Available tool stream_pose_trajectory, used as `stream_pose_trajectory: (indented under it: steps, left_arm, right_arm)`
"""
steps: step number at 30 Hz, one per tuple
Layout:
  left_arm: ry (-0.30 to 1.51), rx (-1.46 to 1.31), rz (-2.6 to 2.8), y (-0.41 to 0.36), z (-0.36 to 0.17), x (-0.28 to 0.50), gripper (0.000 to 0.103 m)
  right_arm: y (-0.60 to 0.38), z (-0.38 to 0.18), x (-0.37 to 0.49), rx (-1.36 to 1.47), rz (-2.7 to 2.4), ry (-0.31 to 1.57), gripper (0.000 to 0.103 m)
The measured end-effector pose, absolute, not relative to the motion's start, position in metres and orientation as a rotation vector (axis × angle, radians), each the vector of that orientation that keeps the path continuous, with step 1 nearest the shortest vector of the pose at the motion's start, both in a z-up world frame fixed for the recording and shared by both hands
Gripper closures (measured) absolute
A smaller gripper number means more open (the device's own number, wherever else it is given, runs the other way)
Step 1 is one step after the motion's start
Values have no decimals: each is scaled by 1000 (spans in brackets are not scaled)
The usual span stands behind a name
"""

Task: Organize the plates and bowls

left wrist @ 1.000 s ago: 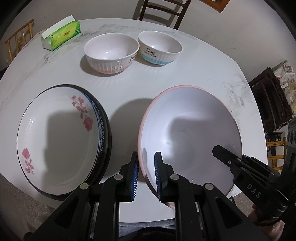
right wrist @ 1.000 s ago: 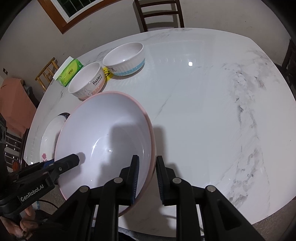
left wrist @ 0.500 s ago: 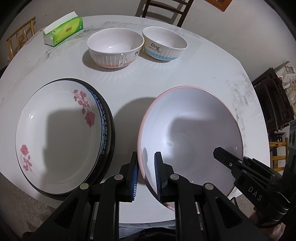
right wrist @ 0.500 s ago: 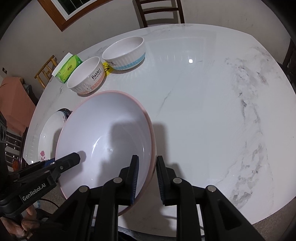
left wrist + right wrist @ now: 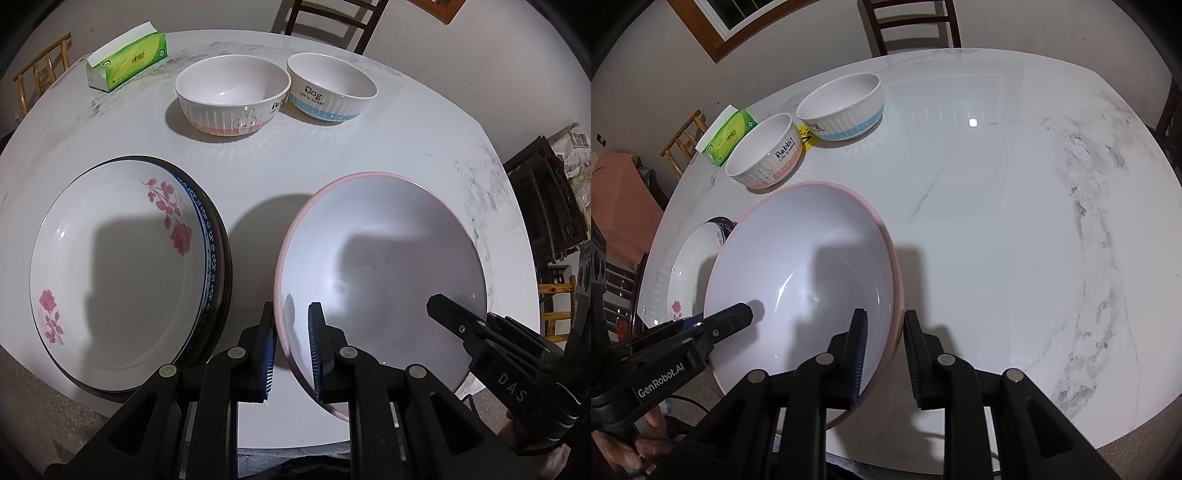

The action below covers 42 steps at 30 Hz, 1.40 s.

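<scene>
Two grippers on one pink-rimmed bowl (image 5: 380, 266)

Left gripper (image 5: 291, 349) clamps its nine-o'clock rim; right gripper (image 5: 884, 356) straddles the three-o'clock rim, outer pad clear (slackening).

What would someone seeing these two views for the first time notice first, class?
The big pink-rimmed bowl fills the near middle, with the left gripper and right gripper each straddling its rim on opposite sides. To its left in the left wrist view lies a stack of plates, the top one rose-patterned. Behind them stand a Rabbit bowl and a Dog bowl.
</scene>
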<state>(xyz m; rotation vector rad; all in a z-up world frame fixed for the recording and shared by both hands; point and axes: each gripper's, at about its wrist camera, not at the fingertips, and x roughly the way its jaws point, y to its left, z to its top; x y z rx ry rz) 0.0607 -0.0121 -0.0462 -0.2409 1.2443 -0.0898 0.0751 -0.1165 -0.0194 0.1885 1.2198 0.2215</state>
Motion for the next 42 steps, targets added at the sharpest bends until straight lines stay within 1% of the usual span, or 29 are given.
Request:
stream_pose_trajectory:
  steps: [3, 9, 32, 33, 35, 37, 42]
  left_arm:
    - [1239, -240, -89, -13, -45, 61, 90]
    - [1238, -241, -92, -12, -45, 61, 90]
    - [1155, -240, -75, 7, -25, 63, 83]
    - [1149, -240, -73, 8, -24, 64, 82]
    - [1140, -239, -69, 11, -21, 65, 77]
    - [1131, -240, -71, 15, -18, 66, 75]
    - [1098, -244, -60, 26, -7, 70, 75]
  right_arm:
    - [-118, -17, 75, 199, 229, 1213, 76]
    - [-115, -12, 75, 179, 232, 1194, 72]
    - [-108, 18, 90, 81, 213, 1093, 71]
    - [-108, 19, 91, 77, 215, 1087, 71]
    - [-107, 23, 95, 69, 221, 1079, 71]
    - [-105, 28, 99, 68, 235, 1070, 71]
    - [-98, 40, 113, 71, 281, 1040, 71]
